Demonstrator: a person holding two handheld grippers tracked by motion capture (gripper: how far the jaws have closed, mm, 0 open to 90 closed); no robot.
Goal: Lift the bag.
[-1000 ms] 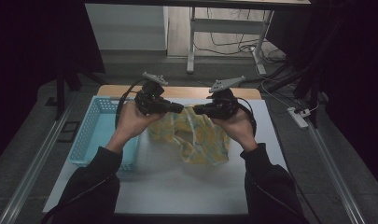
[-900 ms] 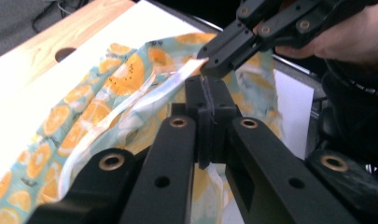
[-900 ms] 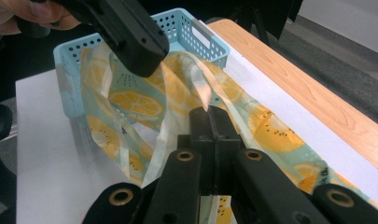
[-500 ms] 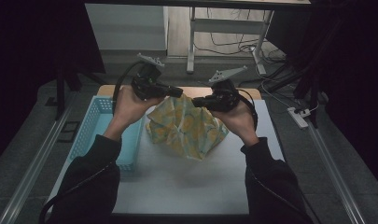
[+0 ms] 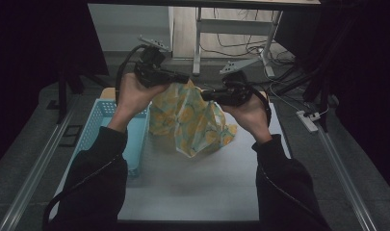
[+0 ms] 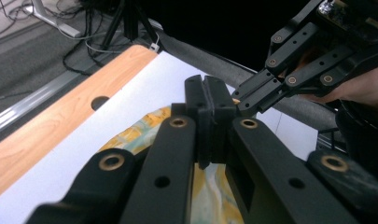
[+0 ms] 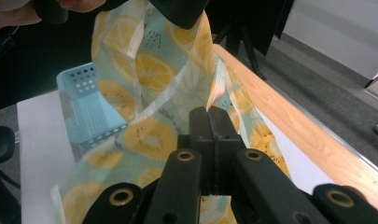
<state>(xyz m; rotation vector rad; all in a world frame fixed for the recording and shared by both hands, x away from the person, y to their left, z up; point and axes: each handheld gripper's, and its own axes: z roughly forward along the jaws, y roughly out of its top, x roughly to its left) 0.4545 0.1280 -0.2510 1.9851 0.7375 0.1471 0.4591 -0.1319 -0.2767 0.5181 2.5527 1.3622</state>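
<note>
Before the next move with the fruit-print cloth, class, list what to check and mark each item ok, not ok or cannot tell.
1. Left claw shut on the cloth: ok, pads pinch its top edge.
2. Right claw shut on the cloth: ok, fabric shows between its pads.
3. Cloth lifted off the white table: not ok, its lower end appears to rest there.
4. Cloth spread flat between the claws: not ok, it hangs in folds.
5. Blue basket free of the cloth: cannot tell, the cloth's left edge overlaps its rim in the high view.
</note>
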